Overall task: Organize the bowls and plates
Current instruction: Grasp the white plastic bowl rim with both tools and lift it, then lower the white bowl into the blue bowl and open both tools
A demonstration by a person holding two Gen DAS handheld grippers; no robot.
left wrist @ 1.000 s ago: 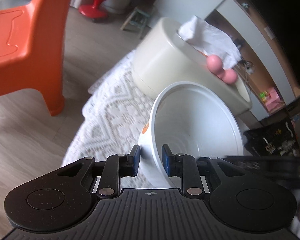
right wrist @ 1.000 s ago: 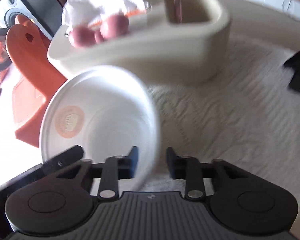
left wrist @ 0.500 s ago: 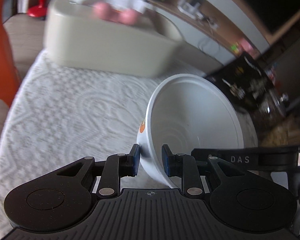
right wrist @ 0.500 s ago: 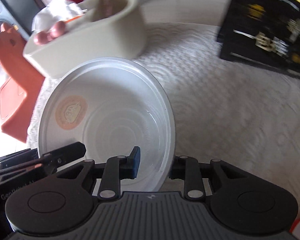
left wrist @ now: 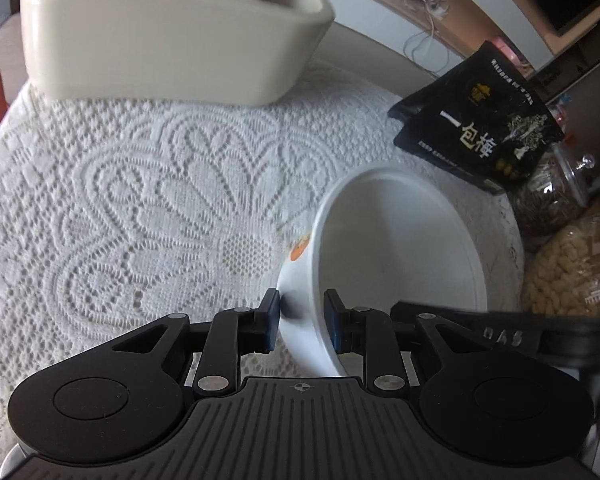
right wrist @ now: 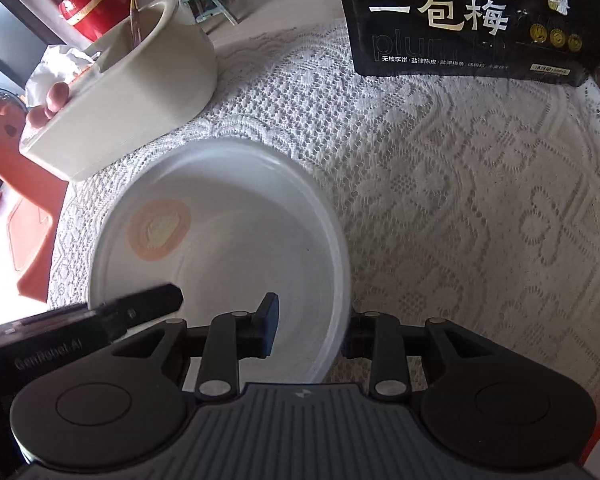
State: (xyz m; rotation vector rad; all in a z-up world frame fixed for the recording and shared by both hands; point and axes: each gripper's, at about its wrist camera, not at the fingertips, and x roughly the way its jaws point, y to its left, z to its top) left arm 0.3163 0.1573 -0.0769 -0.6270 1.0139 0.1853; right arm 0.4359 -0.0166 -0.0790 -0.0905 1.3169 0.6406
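A white bowl [left wrist: 396, 248] with an orange logo on its outer wall is held by both grippers above the lace-covered table. My left gripper [left wrist: 302, 320] is shut on the bowl's near-left rim, one finger outside and one inside. In the right wrist view the same bowl [right wrist: 228, 240] shows its inside, the logo glowing through the wall. My right gripper [right wrist: 310, 330] is shut on the bowl's right rim, with the right finger mostly hidden behind the wall. The left gripper's finger [right wrist: 140, 304] shows at the bowl's left rim.
A cream rectangular bin [left wrist: 172, 36] with tissue and pink balls stands at the table's far left, also in the right wrist view [right wrist: 128, 108]. A black snack bag [left wrist: 480, 120] [right wrist: 472, 16], a glass jar [left wrist: 552, 192] and a bag of nuts [left wrist: 568, 268] sit at the right. An orange chair [right wrist: 16, 184] stands beside the table.
Both grippers have carried the bowl to the right over the table, away from the cream bin and toward the black snack bag. The bowl has tipped more level. Both grips stay shut.
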